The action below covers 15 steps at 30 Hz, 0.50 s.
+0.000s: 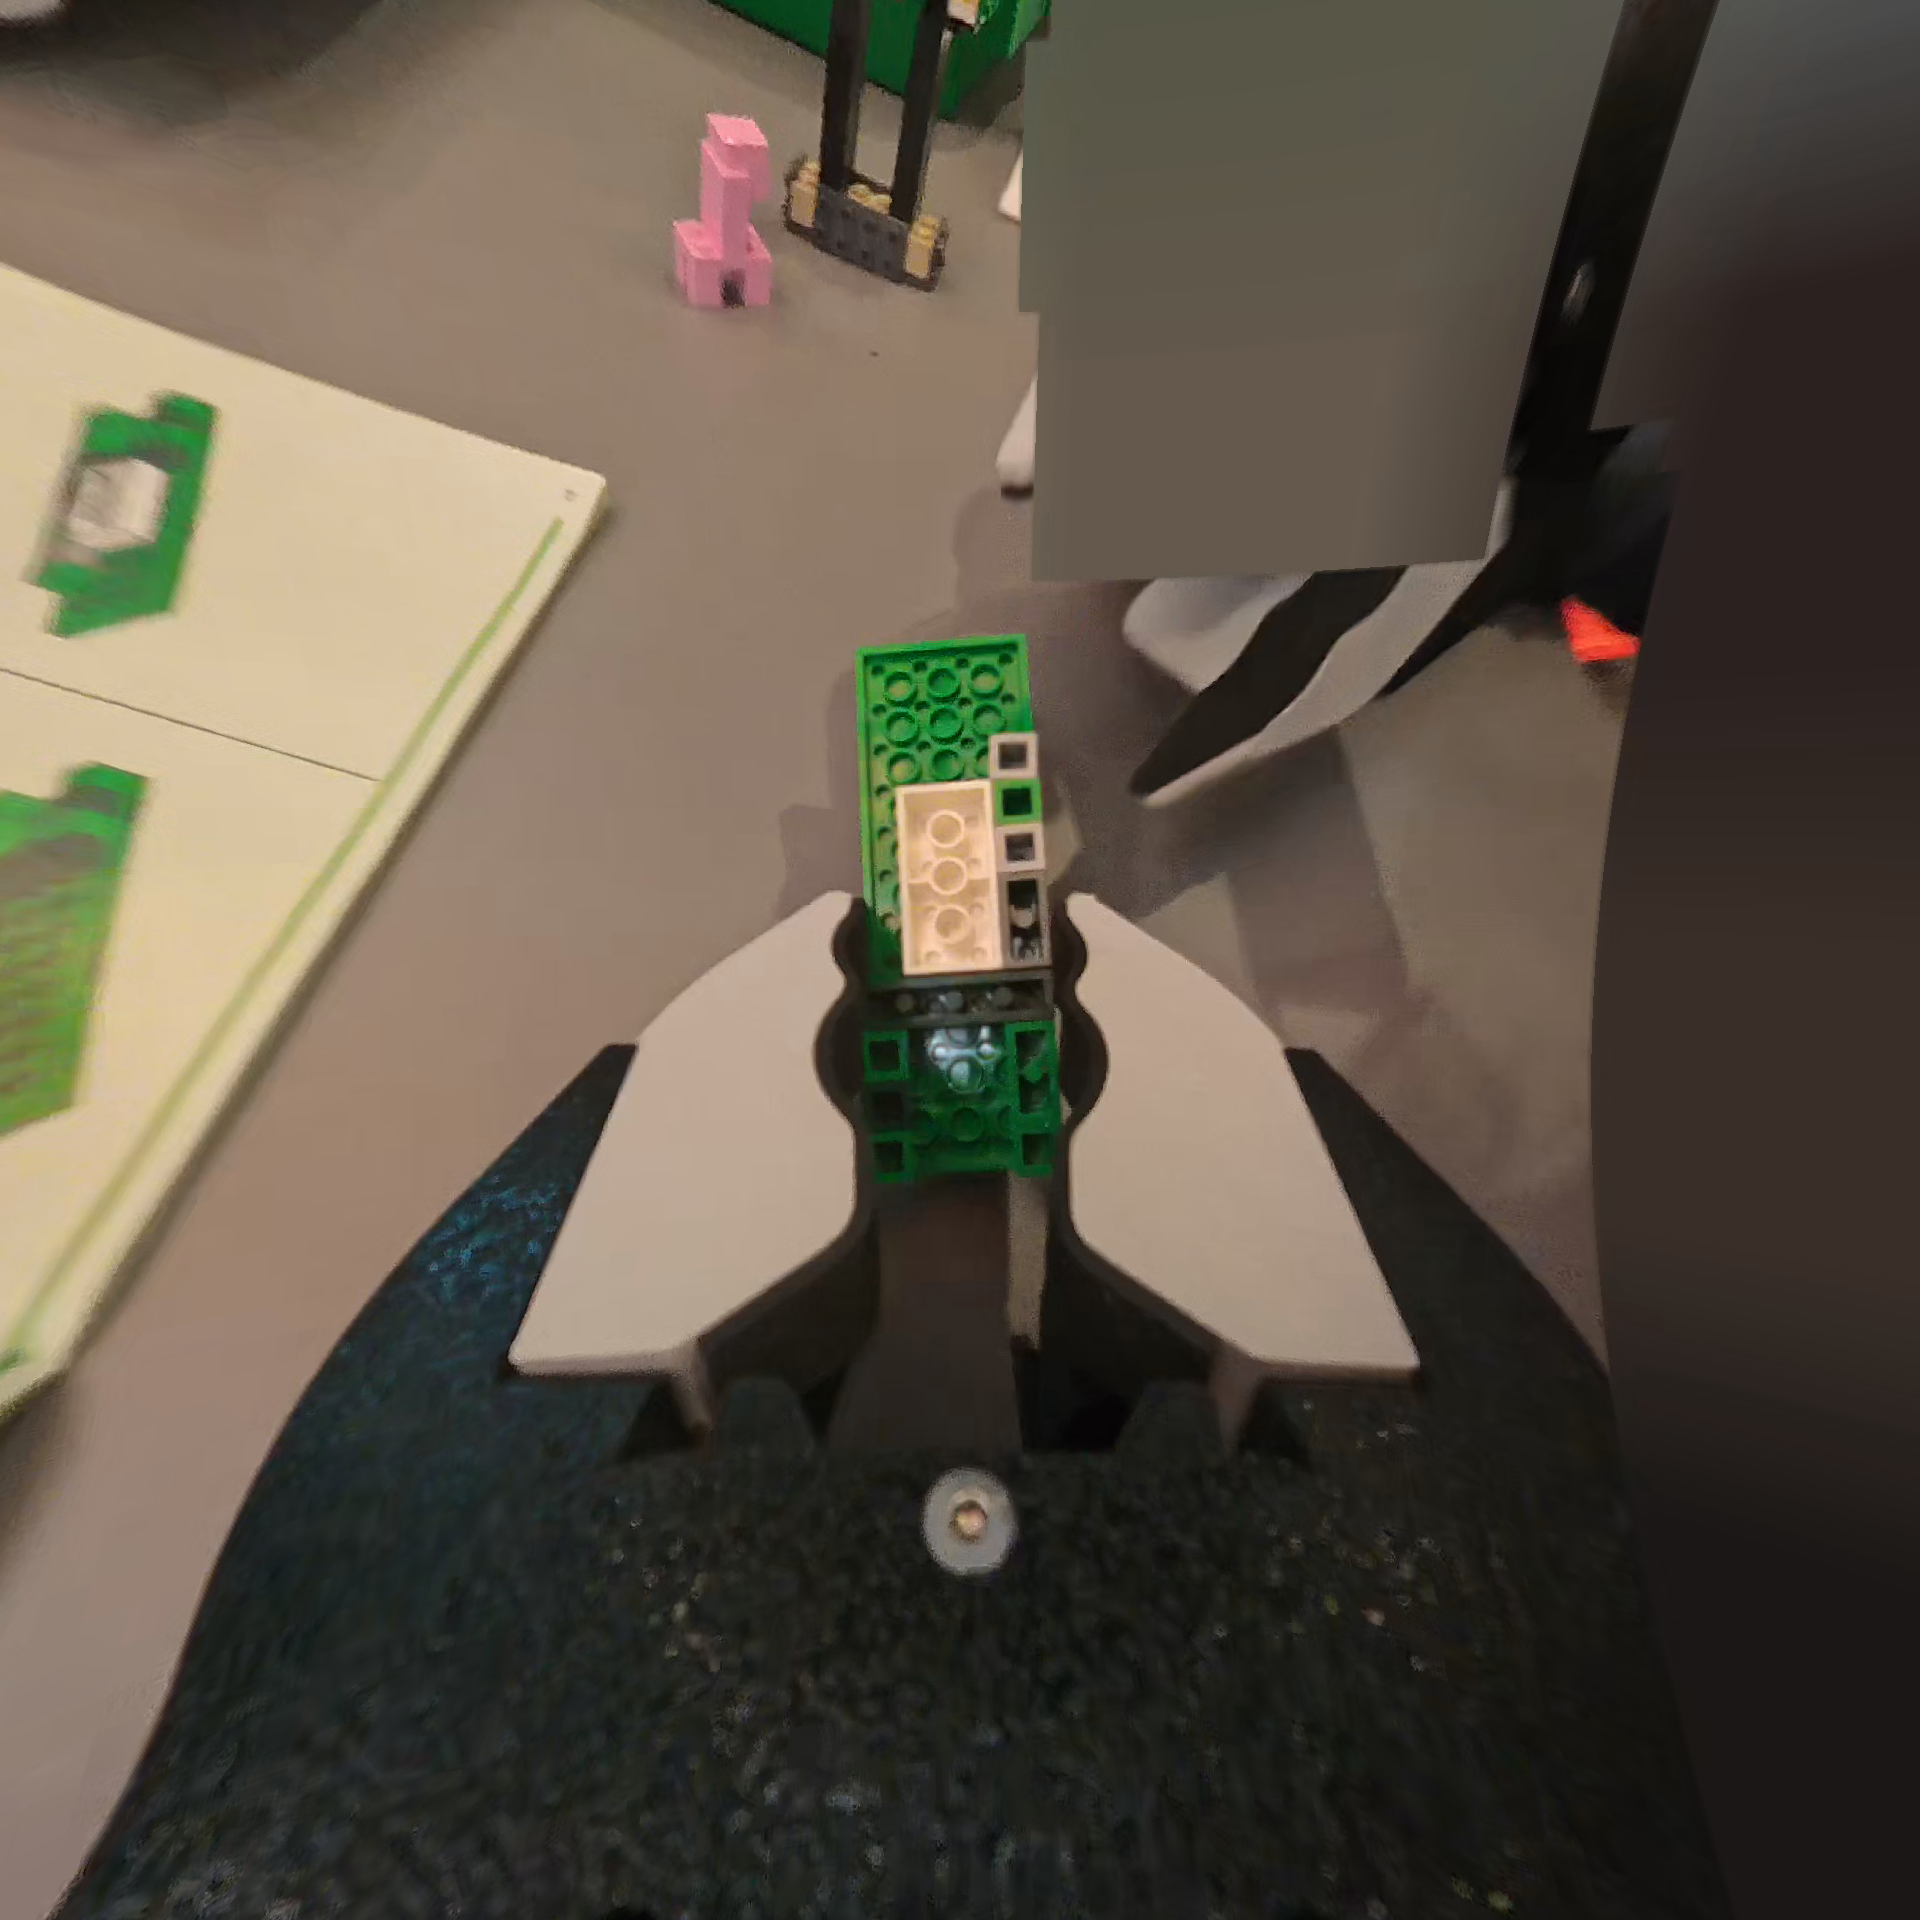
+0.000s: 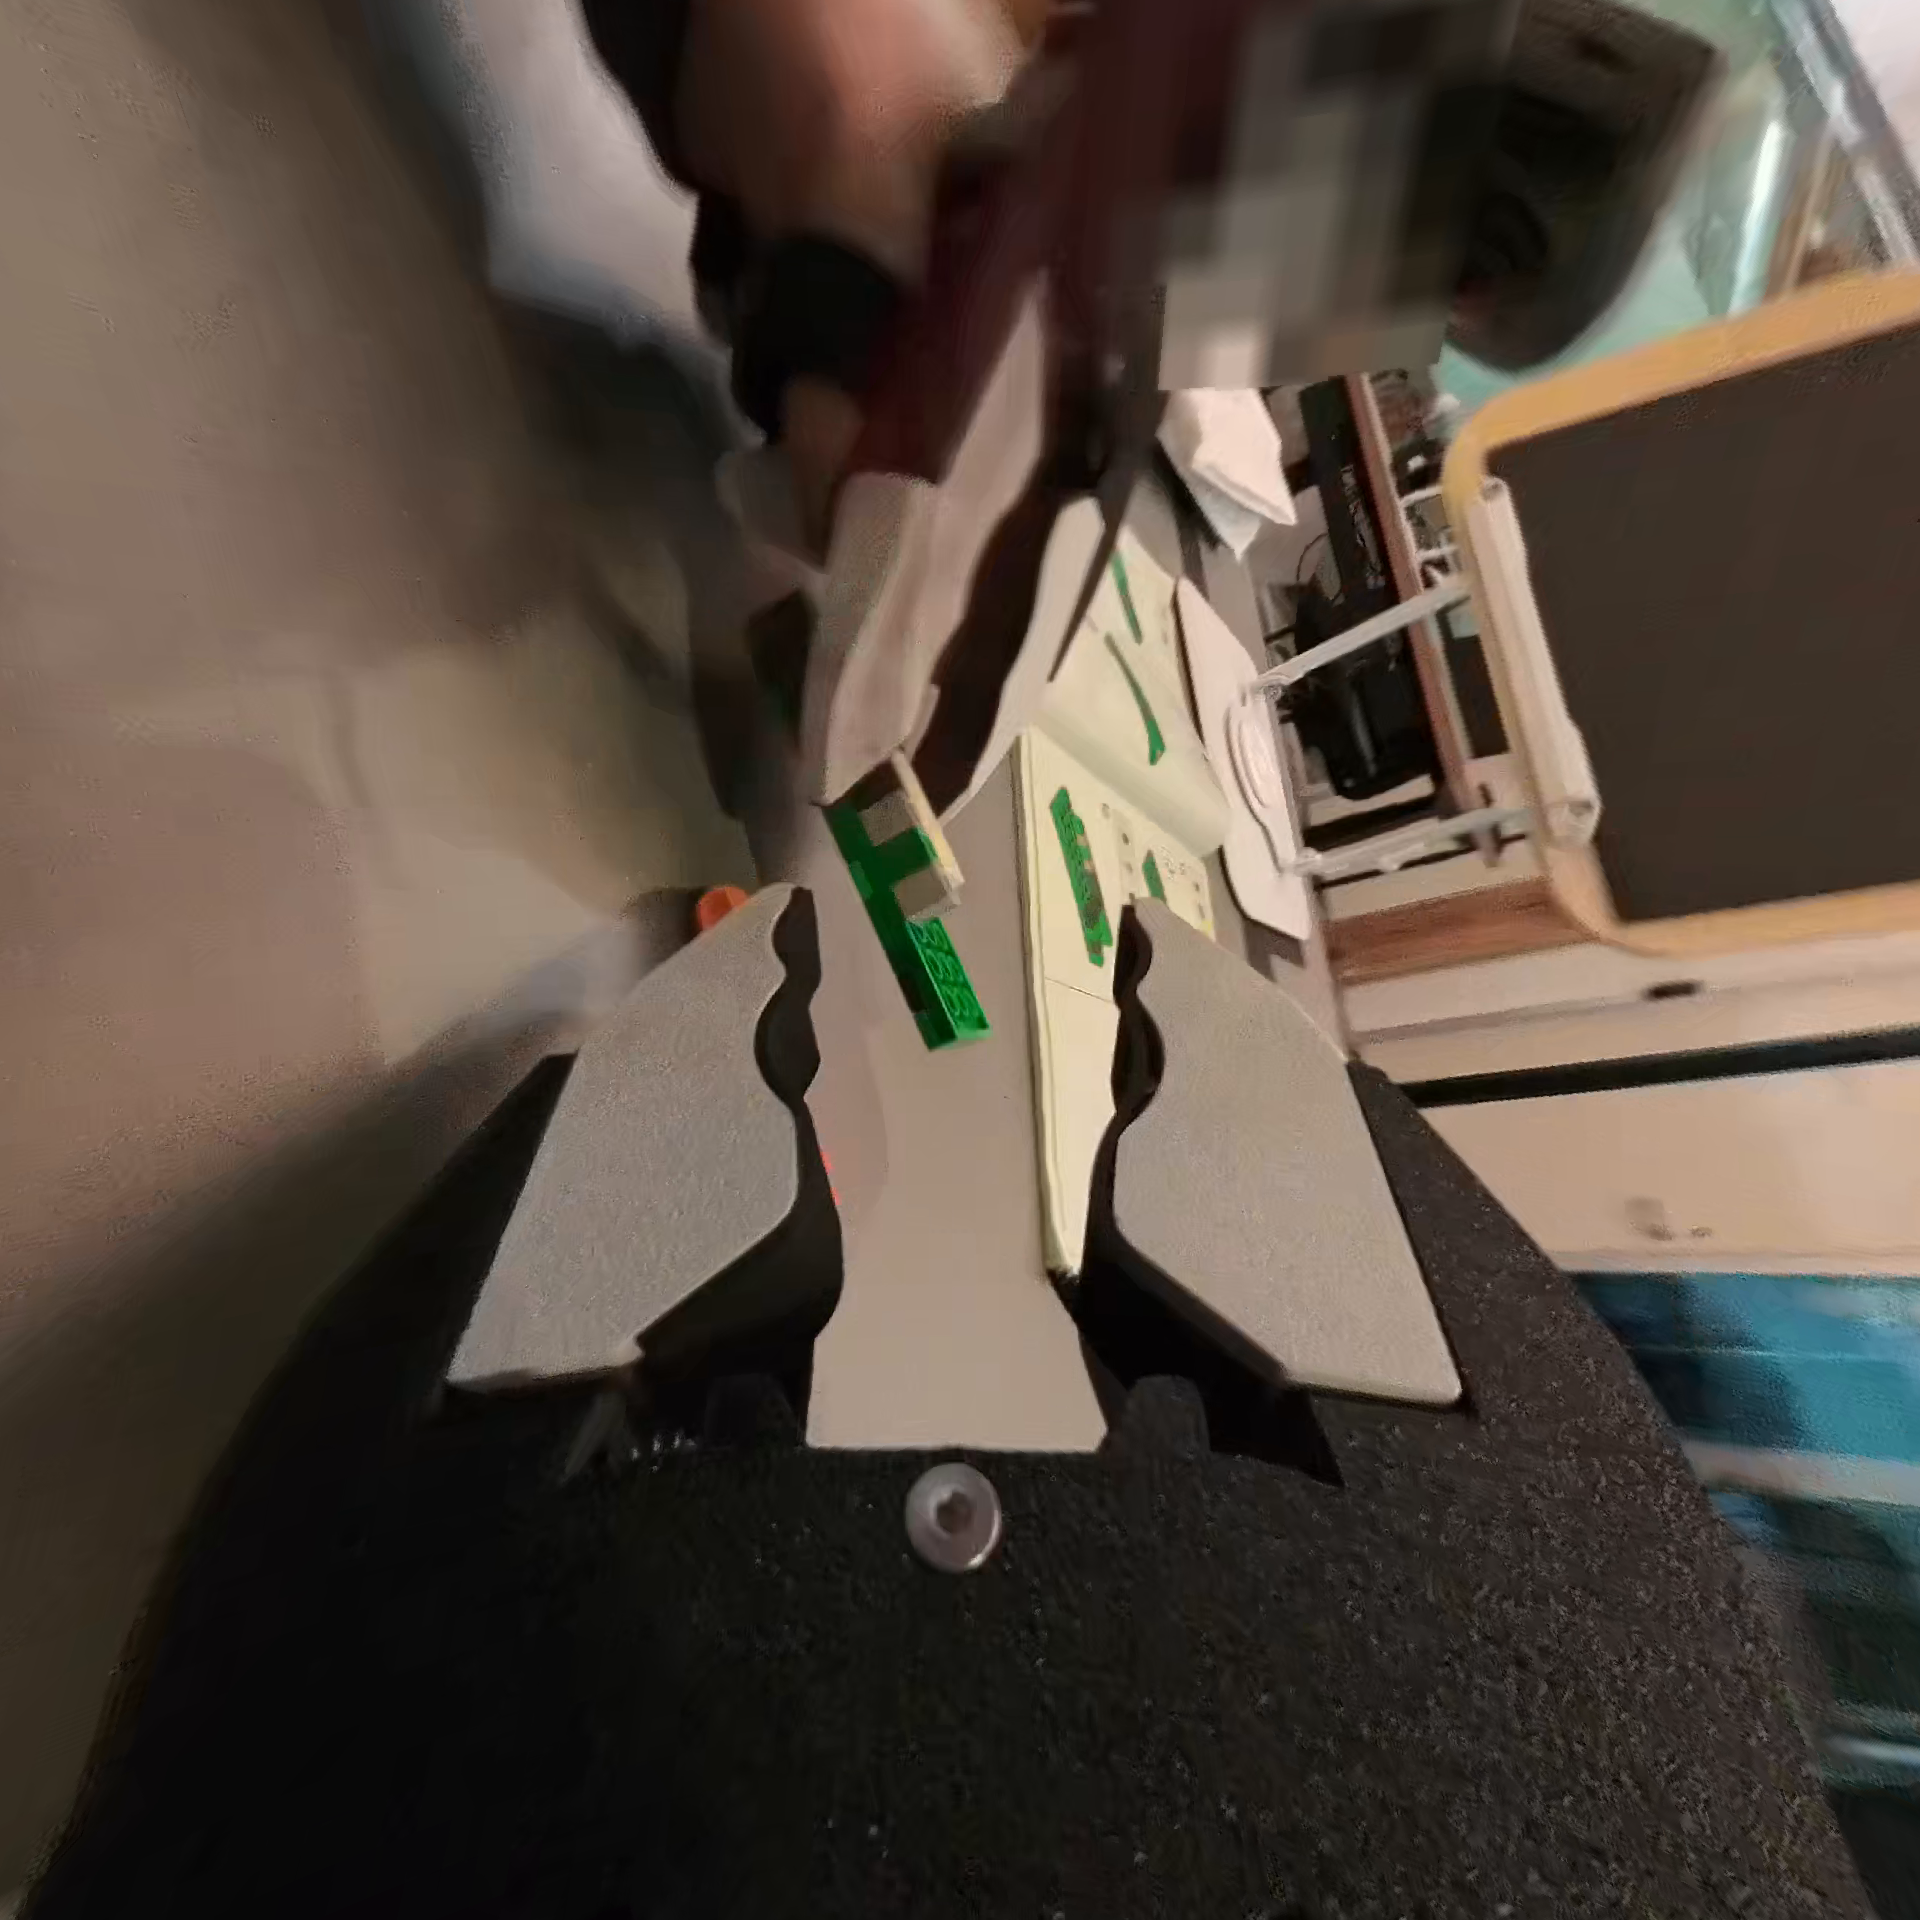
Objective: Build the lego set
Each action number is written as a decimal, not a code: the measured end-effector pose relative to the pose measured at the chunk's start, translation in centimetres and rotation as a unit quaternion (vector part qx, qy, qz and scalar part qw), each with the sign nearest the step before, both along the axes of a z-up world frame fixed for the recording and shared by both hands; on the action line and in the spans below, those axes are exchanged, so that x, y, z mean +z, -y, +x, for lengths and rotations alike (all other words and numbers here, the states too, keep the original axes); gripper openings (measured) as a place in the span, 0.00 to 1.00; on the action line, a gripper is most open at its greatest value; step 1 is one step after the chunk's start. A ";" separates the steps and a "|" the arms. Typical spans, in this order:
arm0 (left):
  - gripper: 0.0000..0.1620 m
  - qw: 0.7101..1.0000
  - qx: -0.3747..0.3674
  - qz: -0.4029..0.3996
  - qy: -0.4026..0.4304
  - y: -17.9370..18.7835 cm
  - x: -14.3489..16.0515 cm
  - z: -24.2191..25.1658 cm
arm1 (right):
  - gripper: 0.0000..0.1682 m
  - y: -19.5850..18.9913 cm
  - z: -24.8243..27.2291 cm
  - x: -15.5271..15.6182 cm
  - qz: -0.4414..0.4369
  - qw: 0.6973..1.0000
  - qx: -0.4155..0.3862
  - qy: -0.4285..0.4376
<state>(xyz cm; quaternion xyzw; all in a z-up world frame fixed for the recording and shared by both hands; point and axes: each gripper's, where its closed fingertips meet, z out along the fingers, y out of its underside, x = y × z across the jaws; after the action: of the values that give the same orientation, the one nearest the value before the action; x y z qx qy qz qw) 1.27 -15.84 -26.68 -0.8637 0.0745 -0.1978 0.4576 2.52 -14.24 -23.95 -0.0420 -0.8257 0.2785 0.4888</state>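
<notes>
Green bricks make up most of the lego assembly [image 1: 951, 883], a long plate shown underside-up with a cream brick and small grey and green square pieces fixed to it. The left claw [image 1: 961, 935] is clamped on its near end, both grey fingers pressing its sides, and the far end sticks out forward above the grey counter [image 1: 623, 332].

To the left lies an open instruction booklet [image 1: 260, 727] with pale pages and green pictures. Farther back stand a small pink lego figure [image 1: 724, 218] and a dark lego frame with two black posts [image 1: 868, 177].

The right wrist view is tilted and partly blurred. The right claw [image 2: 966, 966] is spread wide with nothing between its fingers. Just beyond its tips hangs the green assembly [image 2: 914, 914], gripped by the other claw.
</notes>
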 end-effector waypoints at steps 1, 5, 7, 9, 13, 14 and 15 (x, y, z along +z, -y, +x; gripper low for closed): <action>0.20 0.999 0.006 0.010 -0.037 0.0 0.0 -0.5 | 0.33 -0.1 0.2 0.5 -0.046 0.999 -0.001 0.017; 0.20 0.979 0.004 0.058 -0.193 0.2 0.0 -1.6 | 0.12 0.1 1.2 1.4 -0.231 0.965 0.017 0.127; 0.20 0.968 -0.015 0.079 -0.237 0.2 0.0 -1.3 | 0.07 0.3 1.3 1.0 -0.267 0.949 0.018 0.169; 0.20 0.959 -0.041 0.096 -0.265 0.3 0.0 -0.7 | 0.00 0.3 1.2 0.8 -0.268 0.947 0.013 0.177; 0.20 0.944 -0.064 0.115 -0.302 0.4 0.3 0.1 | 0.00 0.8 1.4 -0.6 -0.237 0.947 0.012 0.216; 0.20 0.942 -0.066 0.117 -0.307 0.4 0.3 0.2 | 0.00 1.0 1.5 -0.7 -0.230 0.948 0.014 0.219; 0.20 0.941 -0.070 0.119 -0.310 0.4 0.4 0.4 | 0.00 1.1 1.5 -0.9 -0.223 0.949 0.013 0.220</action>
<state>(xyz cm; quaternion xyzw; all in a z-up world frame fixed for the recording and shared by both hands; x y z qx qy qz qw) 1.63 -16.21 -26.28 -0.8142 0.2954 0.0585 0.4963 4.00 -15.34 -24.85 -0.1996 -0.8300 0.4460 0.2691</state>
